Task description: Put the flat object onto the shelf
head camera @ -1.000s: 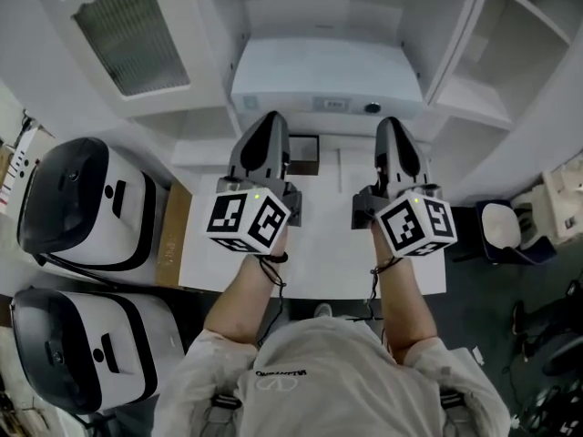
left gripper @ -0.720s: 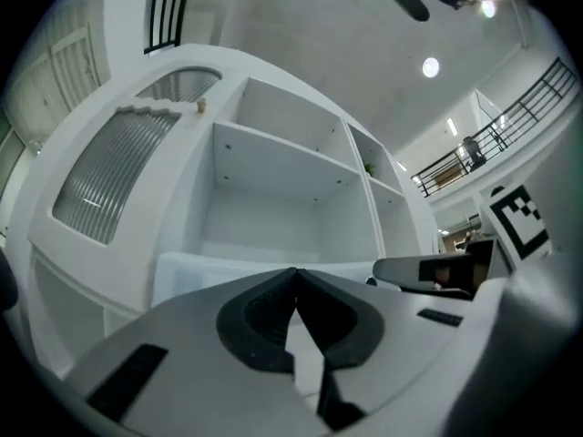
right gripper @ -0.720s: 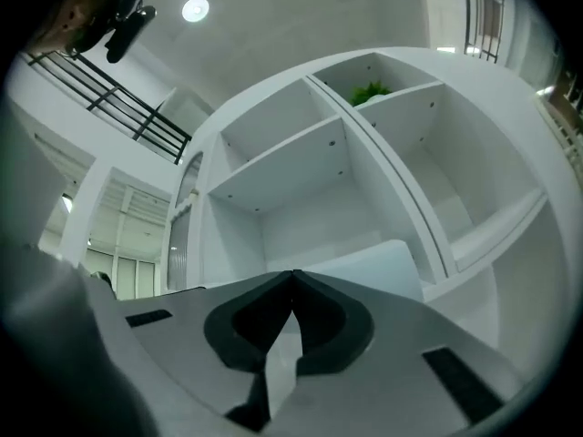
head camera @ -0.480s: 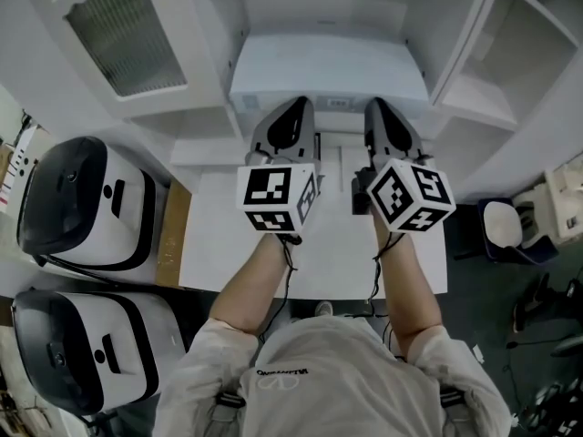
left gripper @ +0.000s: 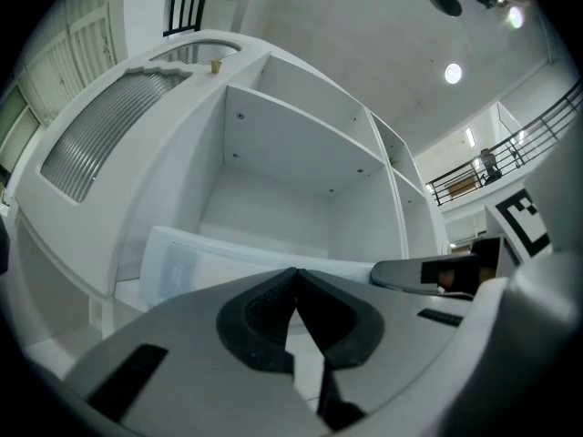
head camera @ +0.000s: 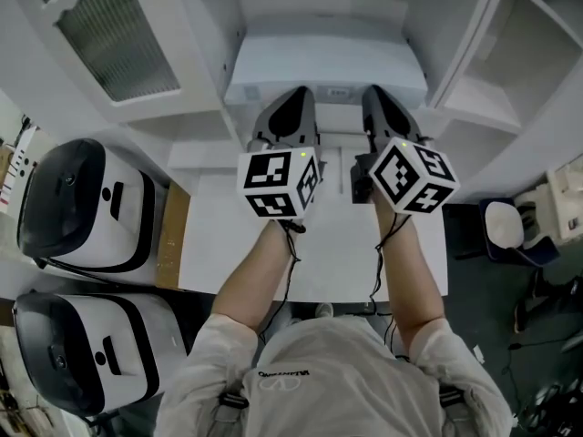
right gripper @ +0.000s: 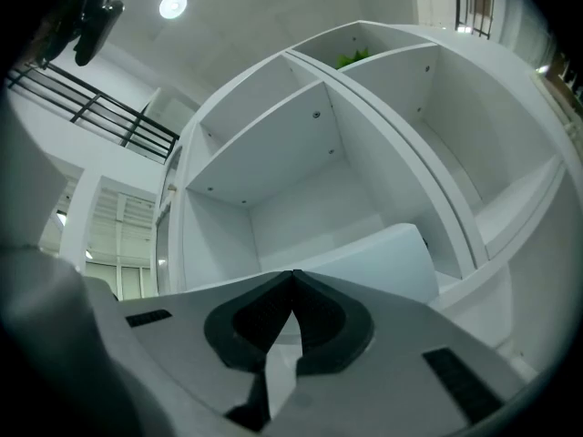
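Observation:
The flat object (head camera: 328,64) is a white, wide, low slab lying in the white shelf's (head camera: 474,98) middle compartment, straight ahead of me. My left gripper (head camera: 295,96) and right gripper (head camera: 374,95) stand side by side with their tips at the slab's near edge. Whether they touch it I cannot tell. In the left gripper view the slab (left gripper: 182,260) lies just past the left gripper (left gripper: 295,272), whose jaws meet with nothing between them. The right gripper view shows the slab (right gripper: 387,255) behind the right gripper (right gripper: 293,275), also shut and empty.
A white table (head camera: 219,244) lies under my forearms. Two black-and-white machines (head camera: 82,203) (head camera: 73,353) stand at its left, beside a brown board (head camera: 173,235). A ribbed-glass cabinet door (head camera: 114,35) hangs open at upper left. More open compartments (head camera: 510,35) are at right.
Both grippers have moved forward toward the shelf and drawn closer together. Their tips now reach the slab's near edge, and the small dark square on the table is covered.

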A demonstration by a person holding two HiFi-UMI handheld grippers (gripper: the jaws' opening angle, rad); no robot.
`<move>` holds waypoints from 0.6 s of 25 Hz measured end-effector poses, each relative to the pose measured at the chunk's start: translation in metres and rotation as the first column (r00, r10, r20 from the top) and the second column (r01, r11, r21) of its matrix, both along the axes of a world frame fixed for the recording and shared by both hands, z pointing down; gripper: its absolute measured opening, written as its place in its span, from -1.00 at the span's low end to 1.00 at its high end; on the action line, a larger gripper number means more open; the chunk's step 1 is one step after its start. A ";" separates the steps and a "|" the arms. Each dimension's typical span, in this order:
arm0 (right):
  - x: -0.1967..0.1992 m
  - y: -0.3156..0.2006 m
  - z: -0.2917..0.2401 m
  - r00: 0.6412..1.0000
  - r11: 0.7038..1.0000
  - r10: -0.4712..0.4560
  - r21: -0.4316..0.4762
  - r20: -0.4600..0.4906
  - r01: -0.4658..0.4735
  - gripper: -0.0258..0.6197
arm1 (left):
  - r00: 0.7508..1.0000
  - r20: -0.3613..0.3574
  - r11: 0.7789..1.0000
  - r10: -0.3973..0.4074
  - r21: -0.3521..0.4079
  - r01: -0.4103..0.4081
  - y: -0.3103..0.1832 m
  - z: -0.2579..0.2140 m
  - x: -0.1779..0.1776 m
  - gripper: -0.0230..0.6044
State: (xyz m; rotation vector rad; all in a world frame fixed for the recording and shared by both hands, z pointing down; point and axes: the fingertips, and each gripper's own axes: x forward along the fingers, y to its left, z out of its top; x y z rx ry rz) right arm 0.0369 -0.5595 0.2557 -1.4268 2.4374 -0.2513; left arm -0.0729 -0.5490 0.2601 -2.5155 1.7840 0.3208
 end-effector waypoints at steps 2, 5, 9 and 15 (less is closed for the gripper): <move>0.001 -0.005 0.000 1.000 1.000 -0.012 -0.011 0.024 0.012 -0.89 | 1.000 -0.008 1.000 0.001 -0.004 -0.001 -0.005 0.000 0.000 -0.91; 0.000 -0.011 0.000 0.999 1.000 -0.012 -0.018 0.030 0.012 -0.89 | 1.000 -0.018 1.000 0.000 -0.010 0.000 -0.010 0.000 0.000 -0.91; -0.002 -0.013 0.001 1.000 1.000 -0.010 -0.004 0.009 0.010 -0.89 | 1.000 -0.026 1.000 -0.010 -0.011 0.009 -0.014 0.000 -0.002 -0.91; 0.010 -0.001 0.004 0.997 1.000 0.001 0.001 0.074 -0.002 -0.89 | 0.997 -0.072 0.999 0.016 0.041 -0.013 -0.003 -0.005 -0.006 -0.91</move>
